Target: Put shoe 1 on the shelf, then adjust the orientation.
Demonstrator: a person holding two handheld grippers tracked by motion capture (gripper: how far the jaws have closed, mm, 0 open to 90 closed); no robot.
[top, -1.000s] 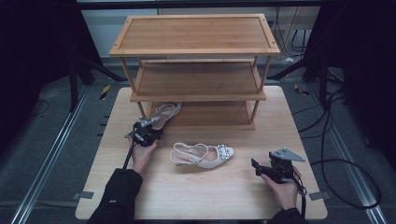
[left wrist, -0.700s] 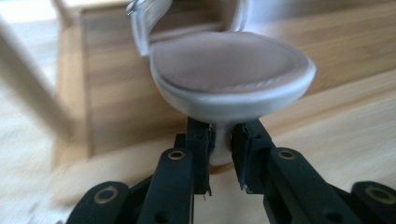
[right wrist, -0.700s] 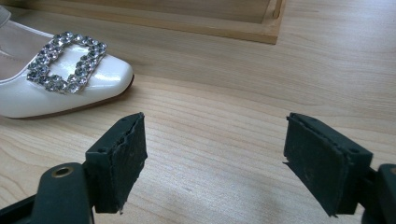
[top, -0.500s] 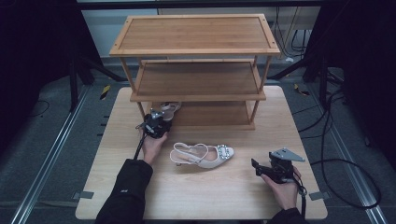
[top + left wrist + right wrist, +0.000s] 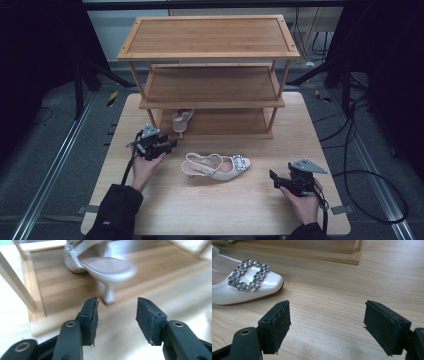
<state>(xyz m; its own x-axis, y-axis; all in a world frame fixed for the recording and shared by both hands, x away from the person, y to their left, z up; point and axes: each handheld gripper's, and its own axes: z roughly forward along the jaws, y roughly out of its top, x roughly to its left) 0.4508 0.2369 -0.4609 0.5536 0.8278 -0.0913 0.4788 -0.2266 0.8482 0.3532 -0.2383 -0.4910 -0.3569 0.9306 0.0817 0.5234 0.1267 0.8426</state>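
Now free — shoe (image 5: 100, 266) lies beyond left gripper (image 5: 117, 312).

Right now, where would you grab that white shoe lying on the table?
I'd take the white shoe across its narrow middle, coming from above. It lies on its sole, toe with the sparkly buckle toward the right gripper, whose jaws stand open nearby. The thin heel strap looks too floppy.

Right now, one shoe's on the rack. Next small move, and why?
Probably bring the right gripper toward the second shoe on the table: its jaws stand open beside the toe, and the left gripper is open, off the shelved shoe.
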